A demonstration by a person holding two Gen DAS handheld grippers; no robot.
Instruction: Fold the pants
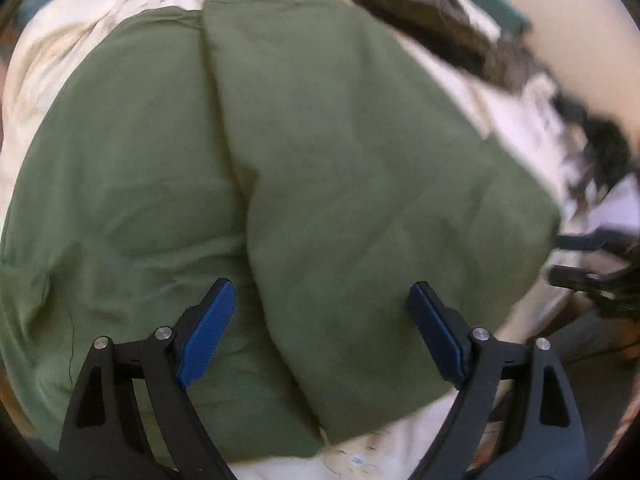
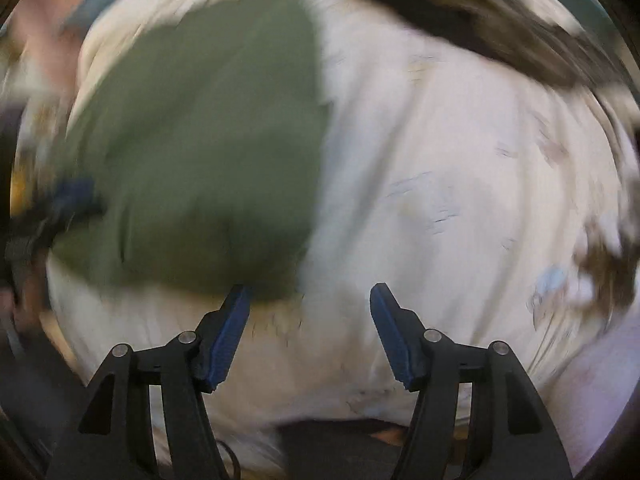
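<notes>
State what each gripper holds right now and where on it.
Nothing is held. The left gripper hangs open above the green pants, fingers clear of the cloth. The right gripper is open over the white sheet.

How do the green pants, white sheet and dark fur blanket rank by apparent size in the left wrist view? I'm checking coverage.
1. Pants, filling most of the frame.
2. Sheet and fur blanket: visible patches look alike; both are cropped and partly hidden, so unranked.

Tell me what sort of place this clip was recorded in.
Probably a bedroom: green pants lie on a wrinkled cream bedsheet with a faint print, and a dark furry blanket runs along its far edge.
</notes>
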